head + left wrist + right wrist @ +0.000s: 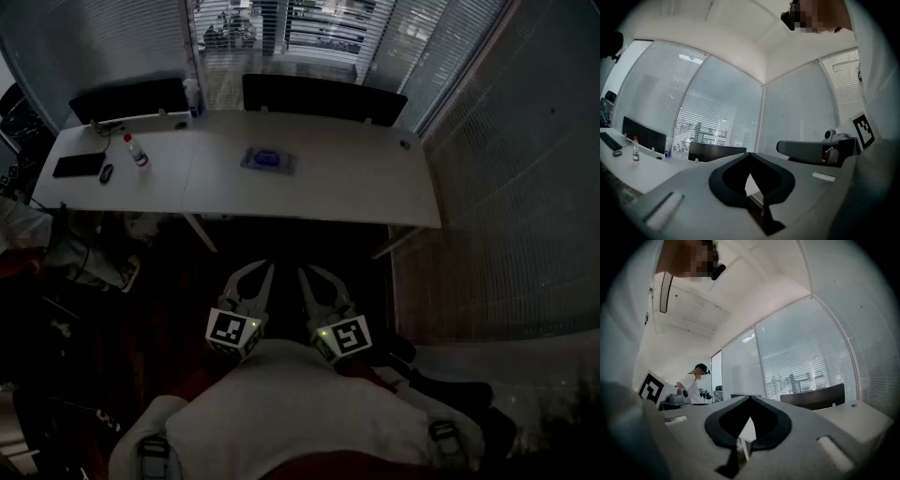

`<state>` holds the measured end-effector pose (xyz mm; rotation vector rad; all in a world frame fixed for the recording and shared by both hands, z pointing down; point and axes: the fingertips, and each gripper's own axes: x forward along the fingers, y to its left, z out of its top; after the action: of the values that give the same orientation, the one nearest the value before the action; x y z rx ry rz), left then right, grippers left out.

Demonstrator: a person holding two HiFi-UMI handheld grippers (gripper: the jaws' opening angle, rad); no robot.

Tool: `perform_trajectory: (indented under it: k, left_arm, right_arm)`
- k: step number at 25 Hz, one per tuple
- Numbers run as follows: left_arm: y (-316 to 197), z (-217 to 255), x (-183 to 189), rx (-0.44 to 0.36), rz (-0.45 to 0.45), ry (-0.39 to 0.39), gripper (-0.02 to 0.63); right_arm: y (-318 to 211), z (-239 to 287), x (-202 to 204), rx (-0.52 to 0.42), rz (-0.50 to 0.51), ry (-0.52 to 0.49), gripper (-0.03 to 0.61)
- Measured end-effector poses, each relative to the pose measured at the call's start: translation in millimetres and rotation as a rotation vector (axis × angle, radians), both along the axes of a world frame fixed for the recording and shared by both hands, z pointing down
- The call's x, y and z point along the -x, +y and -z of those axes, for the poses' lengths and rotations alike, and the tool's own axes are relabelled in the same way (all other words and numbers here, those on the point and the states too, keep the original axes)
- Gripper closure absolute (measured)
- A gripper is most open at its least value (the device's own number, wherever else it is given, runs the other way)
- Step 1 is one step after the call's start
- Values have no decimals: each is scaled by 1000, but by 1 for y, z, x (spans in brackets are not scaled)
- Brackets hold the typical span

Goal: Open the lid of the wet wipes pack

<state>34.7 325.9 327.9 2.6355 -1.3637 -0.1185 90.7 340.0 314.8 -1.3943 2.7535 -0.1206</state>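
Note:
The wet wipes pack (268, 160) lies flat near the middle of the white table (356, 192), bluish with a darker lid on top. Both grippers are held close to my body, well short of the table's near edge and above dark floor. My left gripper (261, 270) and right gripper (307, 272) point level toward the table, side by side. In the left gripper view the left gripper's tips (749, 153) meet with nothing between them. The right gripper's tips (750, 397) also meet, empty. Neither gripper view shows the pack.
On the table's left part stand a small red-capped bottle (137, 151), a black flat device (79, 166) and a mouse (106, 173). Dark partition panels (323, 97) line the far edge before blinds. A person stands at the left (693, 380).

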Motion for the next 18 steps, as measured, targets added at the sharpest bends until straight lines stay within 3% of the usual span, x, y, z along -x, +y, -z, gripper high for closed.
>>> perform_trajectory:
  k: [3, 18]
  left_arm:
    - [0, -4, -2, 52, 16, -6, 611]
    - [-7, -13, -38, 51, 14, -26, 611]
  right_arm:
    - [1, -2, -4, -4, -2, -6, 581]
    - [-4, -4, -40, 7, 5, -94, 580]
